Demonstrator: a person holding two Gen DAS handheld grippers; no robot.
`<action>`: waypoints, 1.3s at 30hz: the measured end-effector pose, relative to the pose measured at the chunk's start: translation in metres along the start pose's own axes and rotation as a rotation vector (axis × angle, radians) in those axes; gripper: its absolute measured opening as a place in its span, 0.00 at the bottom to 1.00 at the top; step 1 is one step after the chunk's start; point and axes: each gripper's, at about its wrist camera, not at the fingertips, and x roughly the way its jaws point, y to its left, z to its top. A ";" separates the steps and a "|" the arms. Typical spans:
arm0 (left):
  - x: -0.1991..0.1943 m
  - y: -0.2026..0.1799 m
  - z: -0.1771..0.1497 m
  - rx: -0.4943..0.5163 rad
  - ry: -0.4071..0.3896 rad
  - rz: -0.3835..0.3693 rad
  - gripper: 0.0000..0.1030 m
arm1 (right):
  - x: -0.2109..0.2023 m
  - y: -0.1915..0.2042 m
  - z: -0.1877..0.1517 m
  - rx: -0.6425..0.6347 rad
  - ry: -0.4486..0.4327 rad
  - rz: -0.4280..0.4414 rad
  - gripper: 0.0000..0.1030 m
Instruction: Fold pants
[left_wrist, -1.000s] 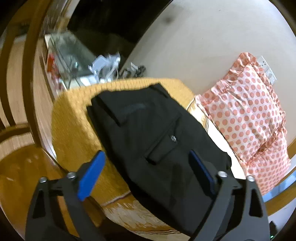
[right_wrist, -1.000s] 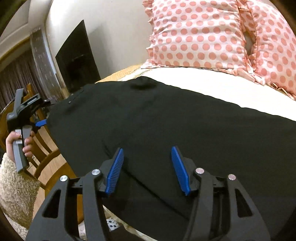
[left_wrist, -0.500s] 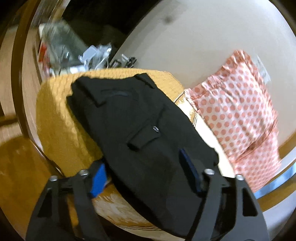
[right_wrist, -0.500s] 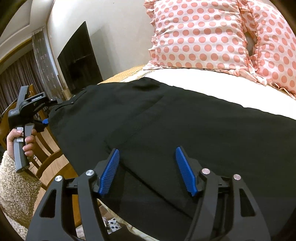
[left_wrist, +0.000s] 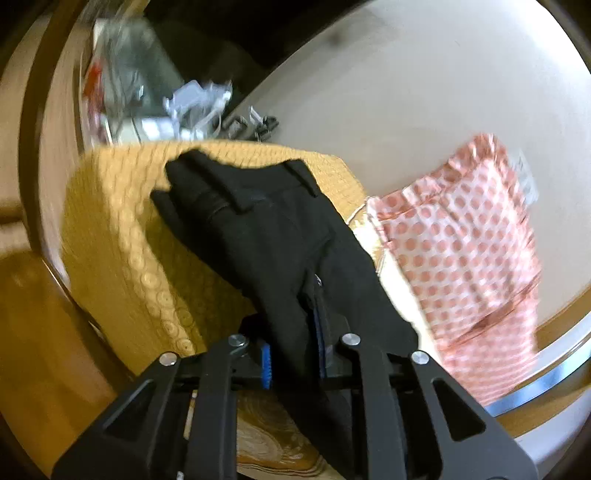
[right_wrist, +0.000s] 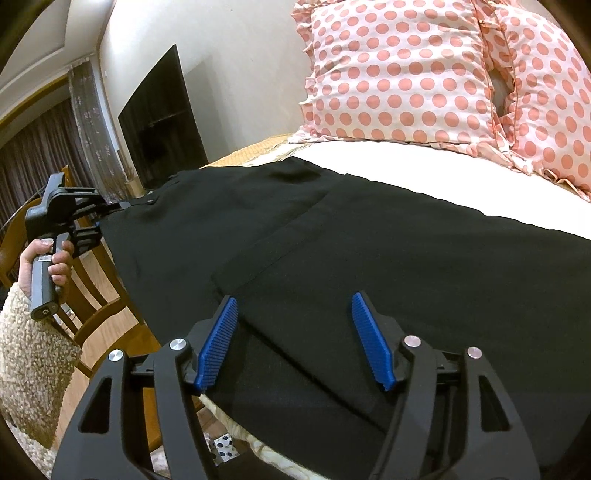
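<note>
Black pants (left_wrist: 258, 229) lie flat across the bed, waistband to the left in the right wrist view (right_wrist: 369, 236). My left gripper (left_wrist: 293, 350) is closing on the near edge of the waist end, and a bunched fold of black cloth sits pinched between its blue pads. The right wrist view shows that same left gripper (right_wrist: 110, 208) at the waistband corner, held by a hand (right_wrist: 40, 258). My right gripper (right_wrist: 291, 306) hovers open over the near edge of the trouser legs, with its blue pads (right_wrist: 218, 343) apart and nothing pressed between them.
A pink polka-dot pillow (right_wrist: 406, 74) leans against the wall behind the pants. A yellow knitted blanket (left_wrist: 122, 229) covers the bed end under the waistband. A wooden chair (right_wrist: 99, 295) stands by the bed's edge, and a dark TV screen (right_wrist: 159, 118) hangs beyond.
The left gripper's jaws have come together from wide open onto the pants' edge, gathering cloth between them. The right gripper's jaws have widened slightly and stayed in place.
</note>
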 end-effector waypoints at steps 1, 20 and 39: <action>-0.002 -0.011 -0.001 0.051 -0.016 0.030 0.15 | -0.001 -0.001 0.000 0.005 -0.001 0.002 0.65; -0.030 -0.323 -0.241 1.215 0.069 -0.387 0.11 | -0.158 -0.138 -0.027 0.383 -0.300 -0.382 0.69; -0.024 -0.294 -0.348 1.506 0.195 -0.399 0.11 | -0.189 -0.187 -0.055 0.563 -0.317 -0.419 0.69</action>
